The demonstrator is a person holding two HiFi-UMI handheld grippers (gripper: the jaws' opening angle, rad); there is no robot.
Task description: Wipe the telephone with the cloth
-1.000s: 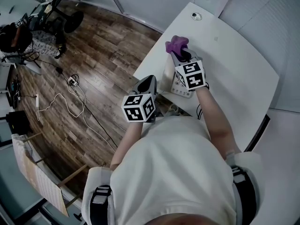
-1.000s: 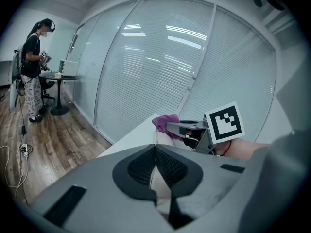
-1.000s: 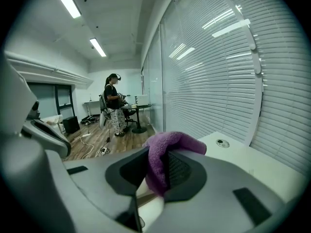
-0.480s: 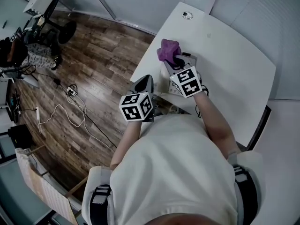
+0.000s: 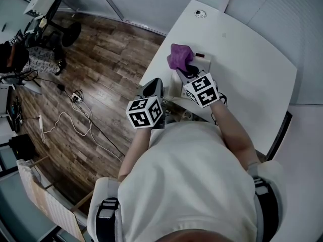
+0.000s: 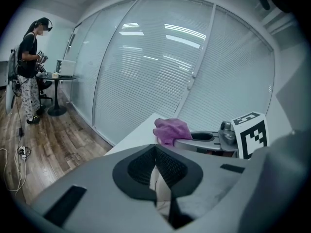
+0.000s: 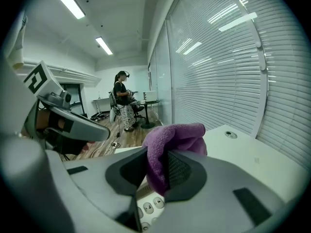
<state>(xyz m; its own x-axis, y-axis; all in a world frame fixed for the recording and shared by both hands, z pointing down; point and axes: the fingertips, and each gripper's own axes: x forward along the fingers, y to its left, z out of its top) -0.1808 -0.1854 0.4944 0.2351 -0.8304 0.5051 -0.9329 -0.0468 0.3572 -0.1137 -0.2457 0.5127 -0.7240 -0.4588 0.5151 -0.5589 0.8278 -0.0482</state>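
The purple cloth [image 5: 179, 56] is bunched on the far end of the white telephone [image 5: 202, 60] on the white table [image 5: 247, 59]. My right gripper [image 5: 185, 70] is shut on the cloth [image 7: 177, 135], and the phone's keypad [image 7: 151, 205] shows just under its jaws. My left gripper [image 5: 154, 85] hovers at the table's left edge beside the phone, its jaws shut [image 6: 155, 152] with nothing gripped. In the left gripper view, the cloth [image 6: 171, 129] and the right gripper [image 6: 204, 139] lie ahead. The right gripper and its marker cube hide most of the phone in the head view.
A round grommet [image 5: 200, 13] sits at the table's far end. Left of the table, the wooden floor carries loose cables [image 5: 75, 95]. A person [image 6: 29, 76] stands at a far desk beside a chair [image 5: 70, 29]. Blinds behind glass [image 6: 160, 67] run along the table's far side.
The right gripper has drawn the cloth a little toward me along the telephone. The left gripper has stayed about where it was.
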